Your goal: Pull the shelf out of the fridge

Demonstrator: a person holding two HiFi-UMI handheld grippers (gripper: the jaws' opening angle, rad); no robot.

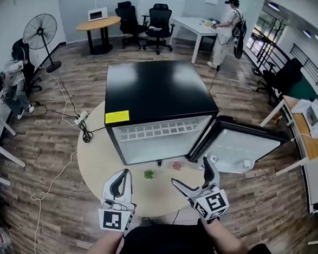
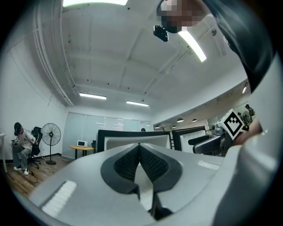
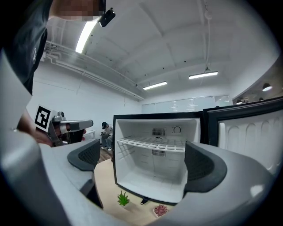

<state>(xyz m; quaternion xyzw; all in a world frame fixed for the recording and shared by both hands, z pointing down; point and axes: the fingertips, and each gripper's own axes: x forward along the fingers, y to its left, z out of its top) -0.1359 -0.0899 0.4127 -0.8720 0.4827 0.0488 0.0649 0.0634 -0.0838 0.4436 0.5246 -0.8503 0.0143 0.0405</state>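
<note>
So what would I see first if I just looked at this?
The big black fridge sits on a round table, with its door swung wide open to the right. Inside is a white wire shelf. In front of the fridge are two grippers, the left gripper shut and the right gripper open, and a tiny green plant stands on the table.

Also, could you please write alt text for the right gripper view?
The right claw, open and empty, frames a small fridge with its door swung open and a white wire shelf seated inside. A little green plant sits on the tan table in front.
</note>
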